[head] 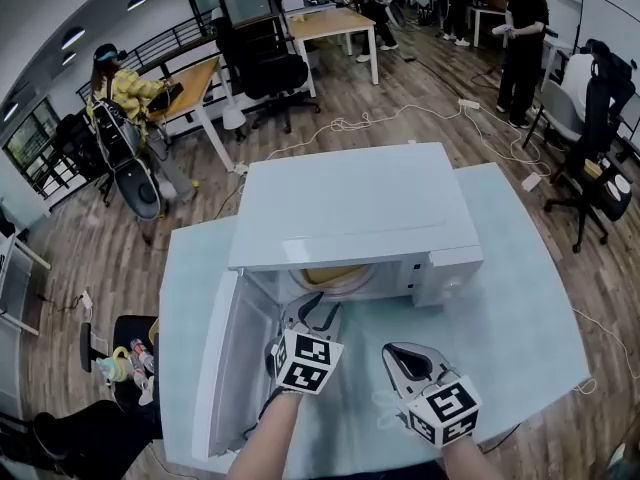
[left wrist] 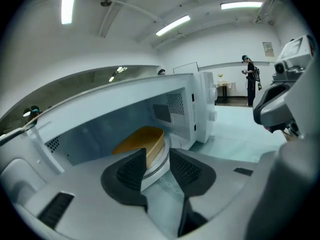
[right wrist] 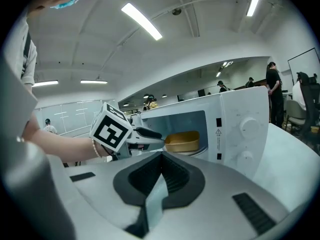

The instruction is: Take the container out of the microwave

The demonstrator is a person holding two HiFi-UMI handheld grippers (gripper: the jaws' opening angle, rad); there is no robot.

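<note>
A white microwave [head: 350, 208] stands on the pale table with its door [head: 225, 358] swung open to the left. Inside, on the glass turntable, sits a tan container [head: 335, 276] [left wrist: 142, 143] [right wrist: 182, 141]. My left gripper [head: 315, 308] [left wrist: 157, 154] is at the oven's mouth with its jaws open; the container's near corner shows in the gap between them, and the pads are not pressing on it. My right gripper [head: 400, 353] [right wrist: 161, 156] hovers in front of the microwave, a little to the right, shut and holding nothing. In the right gripper view the left gripper [right wrist: 150, 136] reaches toward the container.
The microwave's control panel with two knobs [right wrist: 245, 129] is right of the cavity. Bare table [head: 520, 308] lies to the right and front. Office chairs [head: 265, 68], desks, floor cables and several people are behind the table.
</note>
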